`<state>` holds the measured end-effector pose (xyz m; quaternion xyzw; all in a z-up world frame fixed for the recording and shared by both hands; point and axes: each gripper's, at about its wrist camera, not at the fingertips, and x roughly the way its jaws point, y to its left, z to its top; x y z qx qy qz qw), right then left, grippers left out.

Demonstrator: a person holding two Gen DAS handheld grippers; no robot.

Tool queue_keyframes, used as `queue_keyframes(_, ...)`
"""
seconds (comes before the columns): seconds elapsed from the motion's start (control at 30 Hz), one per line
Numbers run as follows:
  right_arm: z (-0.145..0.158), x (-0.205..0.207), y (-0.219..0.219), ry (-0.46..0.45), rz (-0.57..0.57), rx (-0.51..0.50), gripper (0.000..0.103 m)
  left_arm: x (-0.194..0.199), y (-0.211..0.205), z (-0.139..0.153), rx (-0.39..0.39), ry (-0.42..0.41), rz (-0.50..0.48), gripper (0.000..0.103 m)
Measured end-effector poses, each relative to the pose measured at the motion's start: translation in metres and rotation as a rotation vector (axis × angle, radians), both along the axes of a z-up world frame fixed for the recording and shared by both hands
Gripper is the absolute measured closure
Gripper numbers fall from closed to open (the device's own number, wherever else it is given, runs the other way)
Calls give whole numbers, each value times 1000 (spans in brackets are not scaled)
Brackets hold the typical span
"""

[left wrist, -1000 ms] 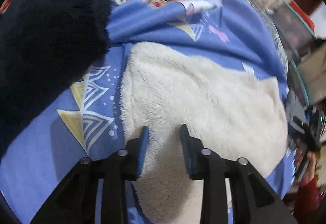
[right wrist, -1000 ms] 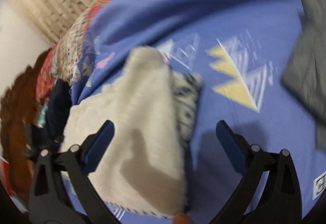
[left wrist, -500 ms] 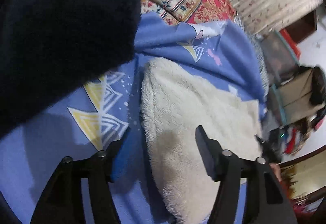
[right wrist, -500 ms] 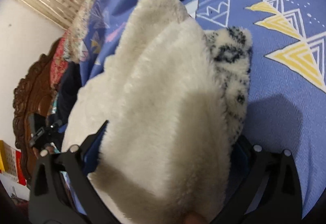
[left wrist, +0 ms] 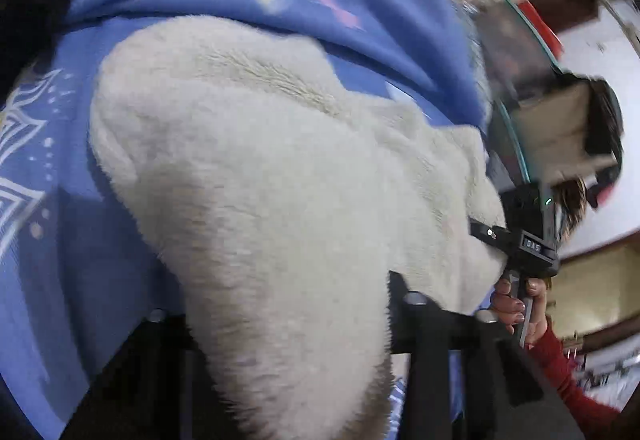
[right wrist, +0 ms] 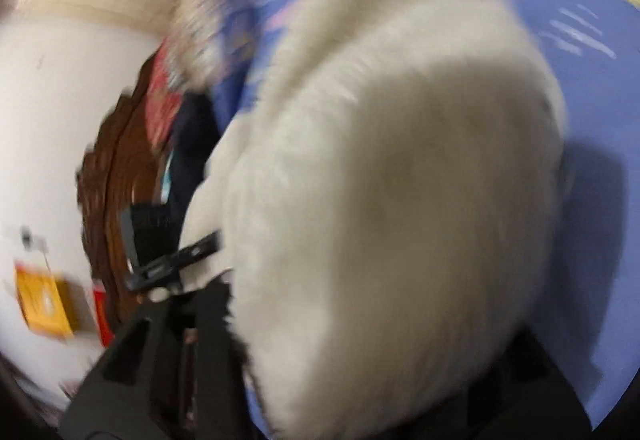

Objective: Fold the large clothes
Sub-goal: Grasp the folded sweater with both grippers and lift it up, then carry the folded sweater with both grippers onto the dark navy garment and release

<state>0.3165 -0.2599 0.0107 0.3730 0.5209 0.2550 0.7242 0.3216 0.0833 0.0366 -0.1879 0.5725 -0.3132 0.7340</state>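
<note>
A thick white fleece garment lies bunched on a blue bedspread with triangle prints. In the left wrist view a fold of it fills my left gripper. Its jaws are closing and the fingers press into the pile. In the blurred right wrist view the same fleece bulges between the closing jaws of my right gripper and hides both fingertips. Each gripper shows in the other's view at the fleece's far edge: the right gripper held by a hand with a red sleeve, and the left gripper.
The blue bedspread spreads to the right. A dark garment lies at the upper left. A carved wooden headboard and a white wall stand beyond the bed, with an orange box low down.
Both grippers have pushed in onto the fleece and their jaws have narrowed around folds of it. The left jaws widened half a second ago, then closed in.
</note>
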Motion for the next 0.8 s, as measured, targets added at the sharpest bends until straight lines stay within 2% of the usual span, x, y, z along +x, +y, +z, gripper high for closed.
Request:
queue_keyframes(0.03, 12, -3, 9, -30, 19, 8, 69, -6, -1, 7, -7, -16, -6, 50)
queue_keyframes(0.1, 56, -12, 33, -125, 59, 22, 70, -22, 8, 29, -47, -66, -5, 51)
queue_keyframes(0.2, 115, -17, 63, -234, 113, -11, 70, -47, 40, 67, -100, -153, 30, 51)
queue_keyframes(0.33, 189, -4, 118, -382, 190, -40, 70, -75, 126, 139, -144, -325, 163, 51)
queue_keyframes(0.37, 212, 4, 141, -438, 212, -56, 70, -78, 143, 153, -145, -357, 195, 51)
queue_keyframes(0.43, 236, 25, 179, -489, 235, -63, 70, -87, 197, 188, -123, -452, 297, 51)
queue_keyframes(0.5, 255, 60, 229, -524, 259, -74, 70, -91, 245, 212, -68, -514, 392, 50)
queue_keyframes(0.57, 259, 95, 271, -528, 249, -114, 69, -87, 291, 222, -3, -524, 489, 46)
queue_keyframes(0.6, 255, 117, 292, -515, 228, -146, 62, -81, 319, 222, 60, -513, 568, 43)
queue_keyframes(0.63, 248, 141, 312, -493, 178, -201, 42, -73, 343, 217, 126, -493, 641, 38)
queue_keyframes(0.67, 238, 163, 330, -476, 94, -281, 31, -64, 362, 209, 184, -465, 700, 29)
queue_keyframes(0.7, 222, 187, 347, -463, -32, -418, 15, -52, 384, 194, 268, -419, 771, 26)
queue_keyframes(0.73, 210, 202, 356, -450, -96, -513, 12, -42, 399, 181, 335, -377, 816, 21)
queue_keyframes(0.77, 197, 216, 367, -426, -136, -577, 12, -27, 422, 156, 437, -286, 873, 21)
queue_keyframes(0.8, 178, 229, 370, -360, -209, -625, 12, -17, 440, 133, 525, -195, 920, 21)
